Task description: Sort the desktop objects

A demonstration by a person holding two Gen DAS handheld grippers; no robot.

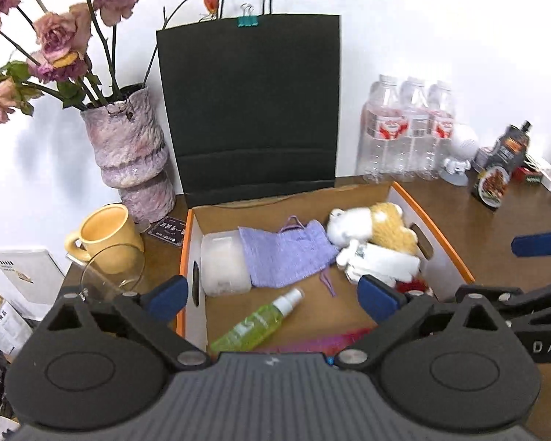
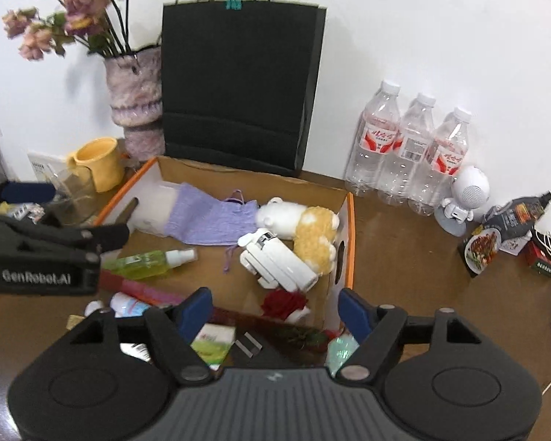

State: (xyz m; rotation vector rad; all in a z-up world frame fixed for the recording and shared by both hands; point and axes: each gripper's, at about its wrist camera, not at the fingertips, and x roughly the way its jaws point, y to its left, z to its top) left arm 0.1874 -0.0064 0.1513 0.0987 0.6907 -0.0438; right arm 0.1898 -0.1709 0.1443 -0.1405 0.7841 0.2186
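Note:
An open cardboard box (image 1: 435, 237) (image 2: 350, 228) with orange edges holds a green spray bottle (image 1: 260, 321) (image 2: 148, 259), a purple cloth (image 1: 286, 253) (image 2: 209, 215), a clear plastic tub (image 1: 224, 262), a plush toy (image 1: 374, 226) (image 2: 305, 229), a white device (image 2: 279, 261) and a red flower (image 2: 284, 303). My left gripper (image 1: 272, 297) is open and empty above the box's near end. My right gripper (image 2: 275, 310) is open and empty above the box's near right corner. The left gripper also shows at the left of the right wrist view (image 2: 55, 242).
A black paper bag (image 1: 249, 106) stands behind the box. A vase of dried flowers (image 1: 128, 150), a yellow mug (image 1: 104, 235) and a glass (image 1: 110, 272) stand to the left. Water bottles (image 2: 407, 154), a small white robot figure (image 2: 463, 198) and packets (image 2: 503, 231) sit to the right.

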